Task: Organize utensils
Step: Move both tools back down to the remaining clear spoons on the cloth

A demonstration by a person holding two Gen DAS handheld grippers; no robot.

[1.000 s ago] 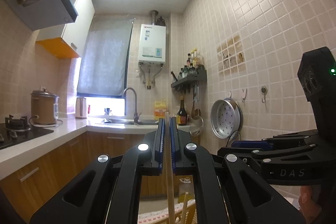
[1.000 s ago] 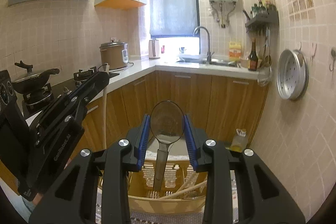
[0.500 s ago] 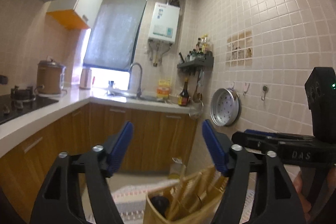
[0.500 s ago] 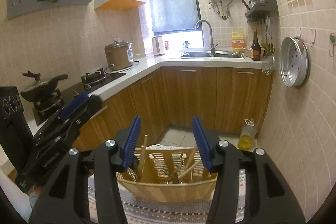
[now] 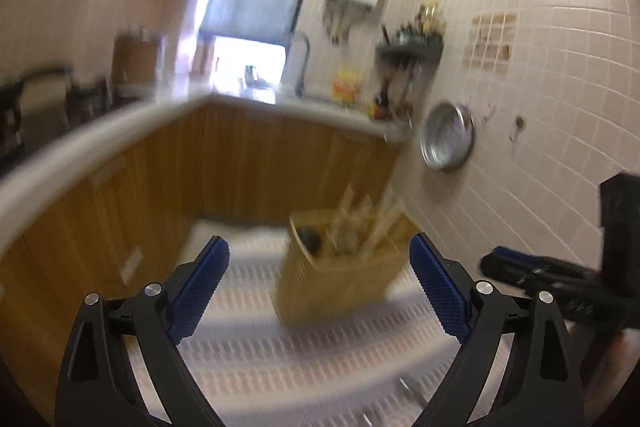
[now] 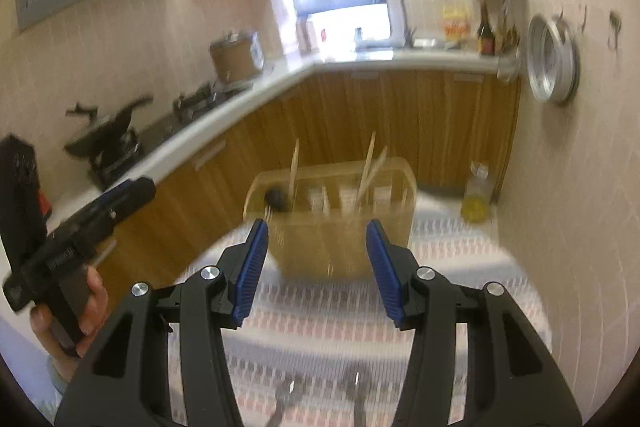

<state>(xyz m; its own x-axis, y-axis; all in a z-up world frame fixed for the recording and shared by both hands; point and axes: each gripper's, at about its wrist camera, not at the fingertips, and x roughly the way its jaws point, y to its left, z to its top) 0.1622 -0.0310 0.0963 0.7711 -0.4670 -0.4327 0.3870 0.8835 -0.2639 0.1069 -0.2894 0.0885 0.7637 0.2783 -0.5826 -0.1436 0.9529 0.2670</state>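
A tan utensil basket (image 6: 332, 223) stands on a striped cloth (image 6: 360, 331), with wooden chopsticks (image 6: 370, 167) and a dark-headed utensil (image 6: 276, 199) standing in it. It also shows in the blurred left wrist view (image 5: 340, 267). My right gripper (image 6: 316, 267) is open and empty, just in front of the basket. My left gripper (image 5: 320, 287) is open and empty, a little back from it. Dark utensil handles (image 6: 288, 399) lie on the cloth near the front edge.
A wooden-fronted counter (image 6: 248, 95) with a stove and wok (image 6: 108, 139) runs along the left. A tiled wall (image 6: 580, 187) with a hanging steel pan (image 6: 552, 67) is on the right. An oil bottle (image 6: 476, 195) stands on the floor behind the table.
Both grippers opened and let go: the left its chopstick, the right its ladle. Both have pulled back and tilted down, so the basket and cloth show more fully.
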